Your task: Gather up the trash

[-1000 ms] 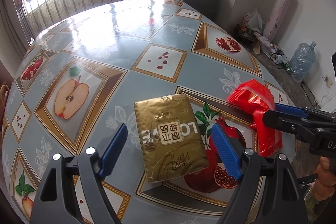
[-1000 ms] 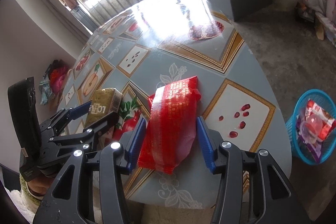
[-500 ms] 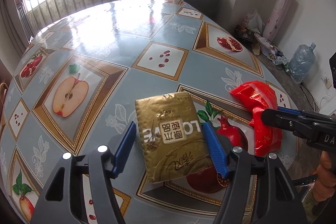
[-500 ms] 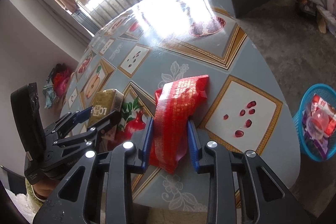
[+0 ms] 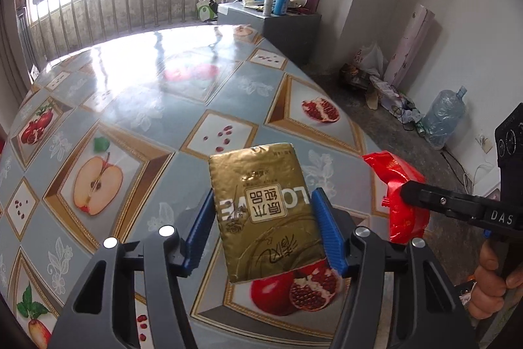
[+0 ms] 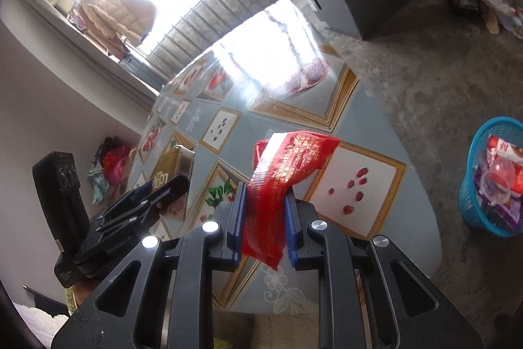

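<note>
My left gripper (image 5: 263,231) is shut on a gold carton (image 5: 264,208) with printed lettering and holds it lifted above the fruit-patterned table (image 5: 157,107). My right gripper (image 6: 264,218) is shut on a red snack bag (image 6: 281,179), squeezed flat and raised off the table (image 6: 294,133). In the left wrist view the red bag (image 5: 397,185) hangs to the right in the other gripper. In the right wrist view the gold carton (image 6: 173,162) shows at the left, held by the left gripper.
A blue trash basket (image 6: 495,185) with wrappers in it stands on the floor right of the table. A grey cabinet (image 5: 287,22) with bottles stands behind the table. A water jug (image 5: 444,116) and clutter line the right wall.
Both grippers closed from open onto their items. The gold carton and the red bag were then lifted off the table.
</note>
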The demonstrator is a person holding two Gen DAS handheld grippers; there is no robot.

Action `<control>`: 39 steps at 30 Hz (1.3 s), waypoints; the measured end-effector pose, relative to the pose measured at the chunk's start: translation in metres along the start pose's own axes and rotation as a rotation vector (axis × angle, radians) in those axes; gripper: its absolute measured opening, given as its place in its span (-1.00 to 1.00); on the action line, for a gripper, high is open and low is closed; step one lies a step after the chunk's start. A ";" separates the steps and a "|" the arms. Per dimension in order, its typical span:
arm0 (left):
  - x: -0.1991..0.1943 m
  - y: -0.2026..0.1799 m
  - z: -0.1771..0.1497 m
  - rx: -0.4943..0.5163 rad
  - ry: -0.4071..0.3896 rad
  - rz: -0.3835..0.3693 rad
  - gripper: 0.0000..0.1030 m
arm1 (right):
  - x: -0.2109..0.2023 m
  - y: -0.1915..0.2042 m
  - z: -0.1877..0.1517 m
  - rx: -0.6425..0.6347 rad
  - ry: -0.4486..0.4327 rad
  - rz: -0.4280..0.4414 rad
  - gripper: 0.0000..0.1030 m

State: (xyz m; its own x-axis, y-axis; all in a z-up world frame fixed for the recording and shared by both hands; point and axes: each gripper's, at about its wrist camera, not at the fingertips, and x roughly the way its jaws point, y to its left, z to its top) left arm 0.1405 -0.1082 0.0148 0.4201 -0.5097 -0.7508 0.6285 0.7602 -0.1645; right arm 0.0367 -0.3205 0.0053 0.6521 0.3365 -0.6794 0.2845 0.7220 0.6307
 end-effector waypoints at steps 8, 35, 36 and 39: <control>0.006 -0.100 0.044 0.143 -0.005 -0.233 0.13 | -0.099 -0.078 -0.001 0.140 -0.227 -0.148 -0.63; 0.305 -0.404 0.036 0.480 0.522 -0.345 0.49 | -0.047 -0.377 -0.043 0.813 -0.143 -0.418 -0.09; 0.301 -0.401 0.040 0.465 0.514 -0.361 0.49 | -0.048 -0.378 -0.046 0.818 -0.148 -0.415 -0.07; 0.288 -0.390 0.047 0.462 0.472 -0.372 0.49 | -0.056 -0.376 -0.051 0.830 -0.178 -0.405 -0.03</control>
State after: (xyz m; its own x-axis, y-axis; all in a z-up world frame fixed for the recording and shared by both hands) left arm 0.0476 -0.5702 -0.1068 -0.1330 -0.3939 -0.9095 0.9279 0.2729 -0.2539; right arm -0.1431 -0.5799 -0.2128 0.4720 0.0066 -0.8816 0.8787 0.0784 0.4710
